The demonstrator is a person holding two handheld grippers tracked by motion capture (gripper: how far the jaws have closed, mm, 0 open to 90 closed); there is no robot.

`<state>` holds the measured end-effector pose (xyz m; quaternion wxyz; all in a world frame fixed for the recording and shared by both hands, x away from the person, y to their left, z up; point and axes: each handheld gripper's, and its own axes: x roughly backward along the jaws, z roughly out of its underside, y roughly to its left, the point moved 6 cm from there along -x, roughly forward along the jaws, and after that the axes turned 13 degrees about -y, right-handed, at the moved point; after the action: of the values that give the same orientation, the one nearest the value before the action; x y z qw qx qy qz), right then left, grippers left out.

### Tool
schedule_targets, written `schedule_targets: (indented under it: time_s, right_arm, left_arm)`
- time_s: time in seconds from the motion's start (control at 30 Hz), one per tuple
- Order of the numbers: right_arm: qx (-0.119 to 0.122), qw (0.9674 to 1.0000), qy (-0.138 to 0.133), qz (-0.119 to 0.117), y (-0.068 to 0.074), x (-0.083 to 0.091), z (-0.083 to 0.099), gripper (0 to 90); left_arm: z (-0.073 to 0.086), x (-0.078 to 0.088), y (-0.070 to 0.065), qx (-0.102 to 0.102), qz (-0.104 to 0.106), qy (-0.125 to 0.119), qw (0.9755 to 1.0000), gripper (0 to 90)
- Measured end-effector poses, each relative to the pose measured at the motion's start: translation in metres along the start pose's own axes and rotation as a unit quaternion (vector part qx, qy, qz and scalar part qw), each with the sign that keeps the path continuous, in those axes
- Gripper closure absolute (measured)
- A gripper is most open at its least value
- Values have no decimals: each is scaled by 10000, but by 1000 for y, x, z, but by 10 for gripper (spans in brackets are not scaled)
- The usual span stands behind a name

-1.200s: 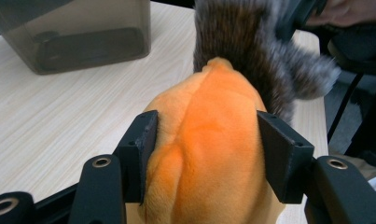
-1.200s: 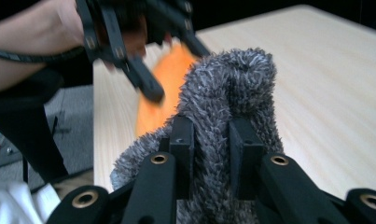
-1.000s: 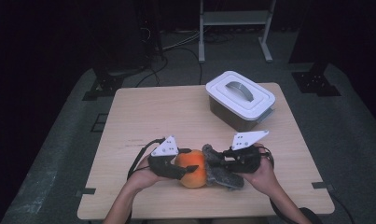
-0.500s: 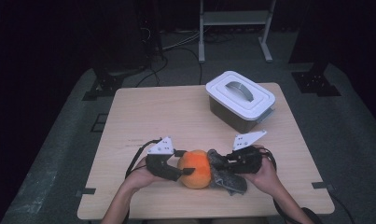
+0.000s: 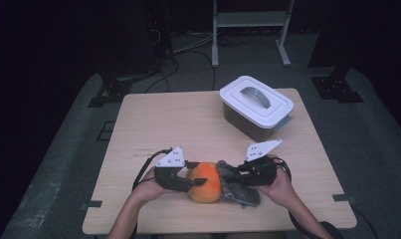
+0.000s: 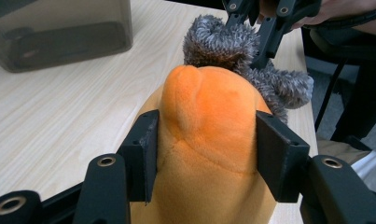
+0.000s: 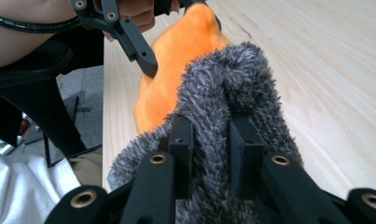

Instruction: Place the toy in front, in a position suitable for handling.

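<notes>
An orange plush toy (image 5: 205, 182) lies at the table's near edge with a grey fuzzy part (image 5: 240, 189) on its right side. My left gripper (image 5: 197, 178) comes in from the left. Its jaws have just been closing and now squeeze the orange plush (image 6: 209, 116) between both pads, so my left gripper (image 6: 206, 137) is shut on it. My right gripper (image 5: 232, 174) comes from the right and is shut on a pinched fold of the grey fuzzy part (image 7: 227, 93); in its own view my right gripper (image 7: 209, 137) has the orange plush (image 7: 176, 56) just beyond.
A clear storage box with a white lid and handle (image 5: 256, 105) stands at the table's far right; its wall (image 6: 59, 32) is in the left gripper view. The wooden table (image 5: 163, 124) is bare between box and hands. Shelf legs and cables lie on the floor beyond.
The left gripper's jaws have drawn in tighter on the orange plush. Both hands and the toy stay in about the same place.
</notes>
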<state>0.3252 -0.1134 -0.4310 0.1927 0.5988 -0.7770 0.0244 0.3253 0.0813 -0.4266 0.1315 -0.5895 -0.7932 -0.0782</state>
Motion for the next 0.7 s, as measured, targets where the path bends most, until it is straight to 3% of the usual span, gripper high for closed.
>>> schedule_targets:
  time_s: [0.1, 0.17, 0.37, 0.5, 0.7]
  right_arm:
    - [2, 9997, 208, 153, -6, 3, 6, 739]
    - [-52, 9992, 336, 232, -10, 4, 11, 740]
    - [40, 9998, -166, 137, -1, 8, -11, 740]
    - [91, 9999, -82, 81, 3, 0, -10, 735]
    - [-77, 9999, 80, 131, -6, 1, 3, 737]
  left_arm:
    - [3, 5, 8, 208, -96, -71, 9997, 447]
    - [5, 8, 10, 297, -24, -119, 9995, 443]
    - [6, 3, 5, 248, 147, -134, 9995, 422]
    - [6, 1, 3, 210, 177, -120, 9995, 416]
    - [10, 5, 9, 319, 152, -189, 9992, 406]
